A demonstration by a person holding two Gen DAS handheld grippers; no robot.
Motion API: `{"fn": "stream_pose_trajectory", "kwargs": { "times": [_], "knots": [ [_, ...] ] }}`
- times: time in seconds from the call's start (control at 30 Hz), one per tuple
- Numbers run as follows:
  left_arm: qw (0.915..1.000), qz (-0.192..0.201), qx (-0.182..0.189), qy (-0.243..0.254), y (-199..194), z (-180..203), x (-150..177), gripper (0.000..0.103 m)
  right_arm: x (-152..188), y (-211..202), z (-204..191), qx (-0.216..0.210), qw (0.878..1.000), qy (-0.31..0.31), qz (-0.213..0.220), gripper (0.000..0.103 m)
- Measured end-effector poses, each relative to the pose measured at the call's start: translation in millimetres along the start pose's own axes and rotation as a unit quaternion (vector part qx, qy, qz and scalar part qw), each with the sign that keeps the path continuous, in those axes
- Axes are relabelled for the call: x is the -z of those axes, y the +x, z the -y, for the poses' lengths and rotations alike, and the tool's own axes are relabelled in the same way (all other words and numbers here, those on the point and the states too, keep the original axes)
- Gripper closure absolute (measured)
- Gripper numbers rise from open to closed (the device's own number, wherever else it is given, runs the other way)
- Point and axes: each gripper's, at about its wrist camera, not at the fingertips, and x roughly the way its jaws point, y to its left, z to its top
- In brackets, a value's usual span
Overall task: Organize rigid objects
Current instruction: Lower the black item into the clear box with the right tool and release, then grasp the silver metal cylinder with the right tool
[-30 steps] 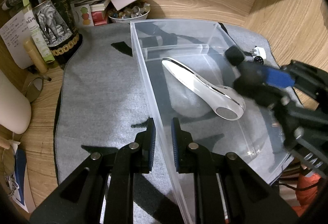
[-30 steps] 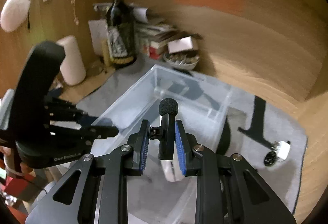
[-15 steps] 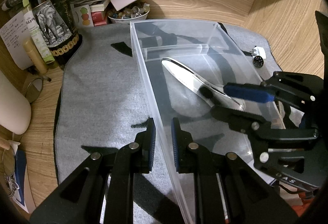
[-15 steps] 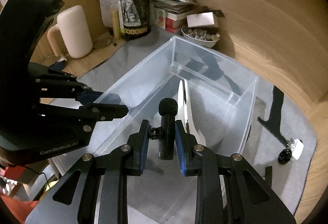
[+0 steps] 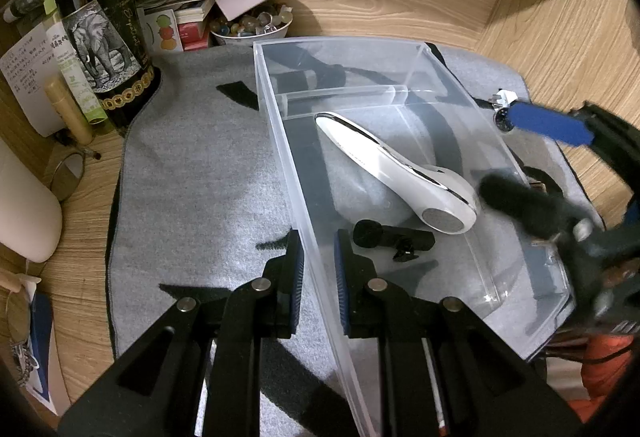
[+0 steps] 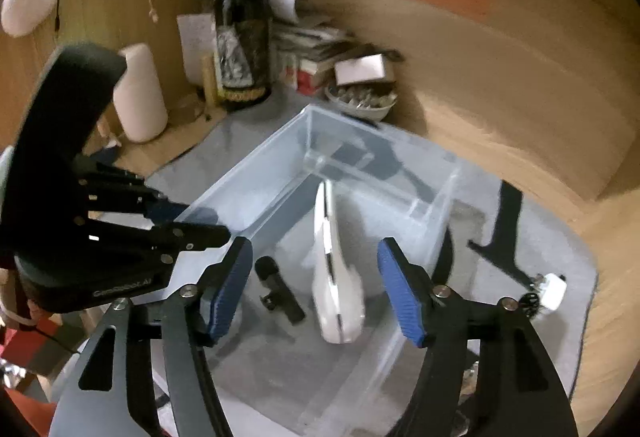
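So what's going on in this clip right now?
A person is sorting items into a clear plastic bin. The left gripper is clamped on the bin's side wall. The right gripper hangs open above the bin. A small black clip-on microphone lies on the bin floor beside a white handheld device. A small white gadget sits outside on the grey mat.

The bin (image 5: 280, 141) sits on the mat (image 5: 192, 189). Inside the bin's larger compartment the massager (image 5: 392, 173) lies diagonally, and the clip microphone (image 5: 394, 237) lies just beside its wide head, toward the near end. A divider (image 5: 340, 95) crosses the bin behind the massager. Beyond the bin's far left corner stands the bowl (image 5: 250, 29); farther left of the bin stands the bottle (image 5: 104, 33).
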Motion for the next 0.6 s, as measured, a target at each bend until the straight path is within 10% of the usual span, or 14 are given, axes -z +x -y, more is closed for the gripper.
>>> {"fn": "stream_pose_trajectory", "kwargs": {
  "times": [0.6],
  "knots": [
    [1.0,0.001,-0.005,0.004,0.1,1.7,1.2,0.088,50.7,-53.9,108.8,0.121,0.982,0.14,0.022,0.033]
  ]
}}
